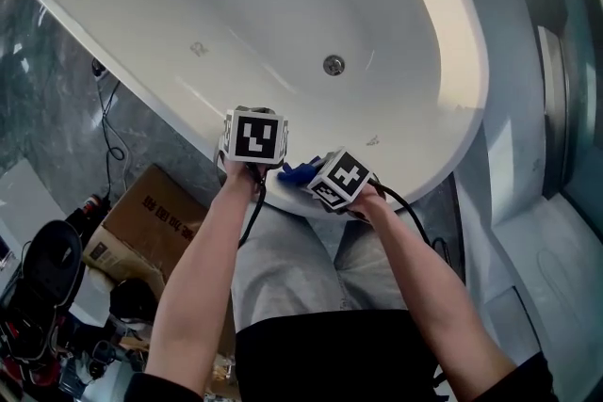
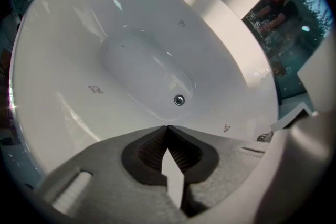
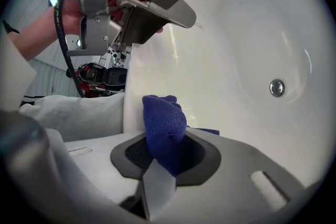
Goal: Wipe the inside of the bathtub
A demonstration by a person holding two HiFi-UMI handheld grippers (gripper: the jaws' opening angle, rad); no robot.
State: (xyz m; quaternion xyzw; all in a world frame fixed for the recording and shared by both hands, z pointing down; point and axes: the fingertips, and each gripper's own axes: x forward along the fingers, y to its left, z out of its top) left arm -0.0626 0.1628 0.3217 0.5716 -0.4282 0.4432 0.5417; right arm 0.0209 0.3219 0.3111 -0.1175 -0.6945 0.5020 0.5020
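Clamped in right hand-held gripper (image 3: 163, 139): bunched blue cloth (image 3: 164, 120), poking up between the jaws. Hangs over near rim of white bathtub (image 1: 468, 71), apparently not yet on the inner wall; contact with rim hard to tell. Beside it, left hand-held gripper (image 2: 167, 129), jaws together on nothing, aimed into the tub. Judged as the approach, wiping seemingly not begun. Next calls for lowering cloth past the rim, pressing to the wall, sweeping toward drain (image 1: 333, 65). Well apart, at left: cardboard box (image 1: 151, 226).
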